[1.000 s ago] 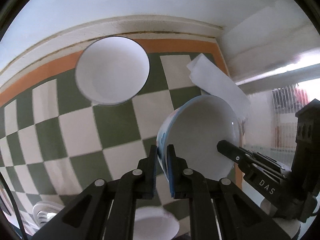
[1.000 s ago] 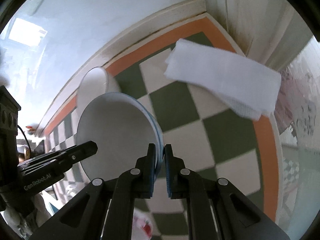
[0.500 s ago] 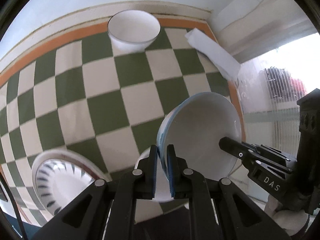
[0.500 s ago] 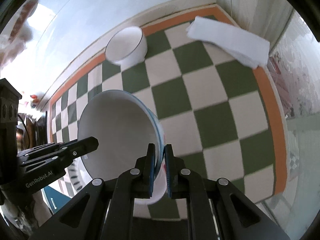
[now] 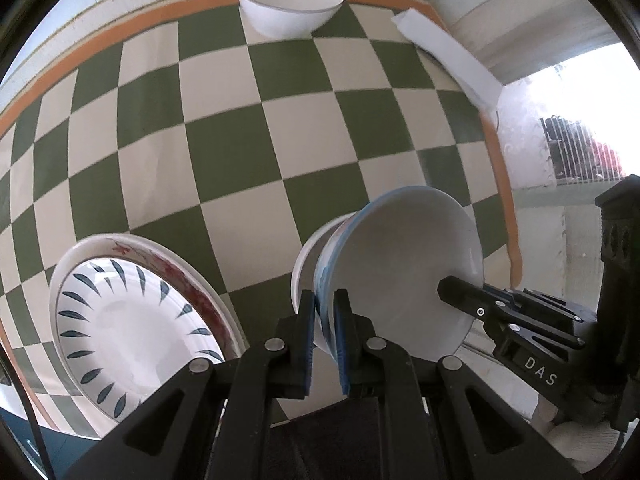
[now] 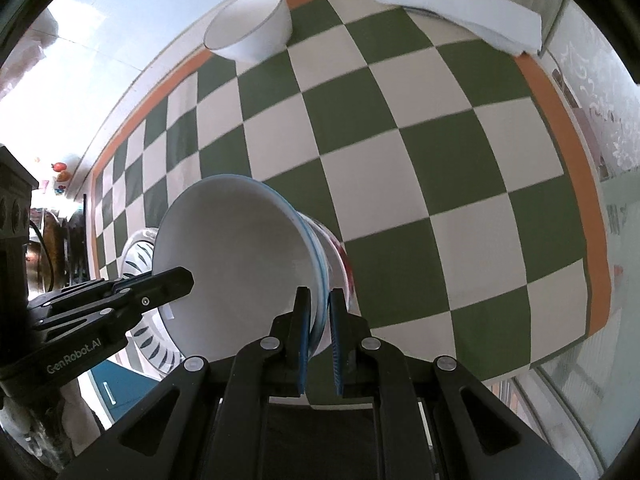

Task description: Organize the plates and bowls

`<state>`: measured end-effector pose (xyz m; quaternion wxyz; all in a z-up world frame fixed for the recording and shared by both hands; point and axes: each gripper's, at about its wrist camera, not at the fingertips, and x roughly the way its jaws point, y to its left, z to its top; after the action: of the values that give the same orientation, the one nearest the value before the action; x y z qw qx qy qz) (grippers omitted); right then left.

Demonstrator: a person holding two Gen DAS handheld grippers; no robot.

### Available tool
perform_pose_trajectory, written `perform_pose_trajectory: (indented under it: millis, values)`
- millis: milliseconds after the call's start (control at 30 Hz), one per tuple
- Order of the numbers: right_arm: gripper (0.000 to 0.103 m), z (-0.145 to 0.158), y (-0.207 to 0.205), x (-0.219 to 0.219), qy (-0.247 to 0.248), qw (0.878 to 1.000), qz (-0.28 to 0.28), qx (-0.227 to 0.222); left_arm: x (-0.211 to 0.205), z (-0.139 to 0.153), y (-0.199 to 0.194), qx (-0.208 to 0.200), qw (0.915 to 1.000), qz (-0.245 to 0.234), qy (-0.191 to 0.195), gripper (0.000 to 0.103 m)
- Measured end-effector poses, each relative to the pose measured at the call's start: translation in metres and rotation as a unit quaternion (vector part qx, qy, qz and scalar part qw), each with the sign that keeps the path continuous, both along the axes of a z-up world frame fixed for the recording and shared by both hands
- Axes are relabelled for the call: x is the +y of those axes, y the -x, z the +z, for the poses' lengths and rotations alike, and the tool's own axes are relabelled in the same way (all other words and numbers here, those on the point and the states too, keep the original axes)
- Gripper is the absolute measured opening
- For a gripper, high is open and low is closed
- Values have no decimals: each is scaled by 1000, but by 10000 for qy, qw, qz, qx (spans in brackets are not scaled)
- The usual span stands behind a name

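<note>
Both grippers hold one white bowl with a blue rim pattern [image 5: 400,272] [image 6: 236,264] by opposite sides of its rim. My left gripper [image 5: 325,312] is shut on its left rim and my right gripper [image 6: 319,312] on its right rim. The bowl sits in or just over another white bowl with red marks [image 5: 308,256] [image 6: 340,256]; contact cannot be told. A stack of plates, the top one with blue leaf marks [image 5: 132,320] [image 6: 140,252], lies to the left. A plain white bowl [image 5: 290,0] [image 6: 250,26] stands at the far edge.
The table has a green and white checked cloth with an orange border [image 5: 280,128] [image 6: 400,120]. A folded white cloth [image 5: 448,60] [image 6: 460,12] lies at the far right corner. A wall runs along the far side, and the table's right edge is near.
Both grippers have pulled back and down with the blue-rimmed bowl, away from the far white bowl. The plates and the red-marked bowl have come into view beneath.
</note>
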<state>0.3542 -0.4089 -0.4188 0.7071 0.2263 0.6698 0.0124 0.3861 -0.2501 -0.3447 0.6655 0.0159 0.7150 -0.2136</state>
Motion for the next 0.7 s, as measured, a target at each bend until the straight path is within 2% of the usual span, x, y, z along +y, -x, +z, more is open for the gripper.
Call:
perform_pose_trajectory:
  millis: [333,467,700]
  values:
    - [11,-19,-1,3,-43,9998,62,209,-7,-19,5,73,9995,-94,-277,7]
    - [13,-20,-4,10,148,9994,237,224,-8,-26,8,97,9993,-61,-357,7]
    - [15,-20,-8,10,63,9989,335,315,-8,-30,10,150,9990,-9,-409,8]
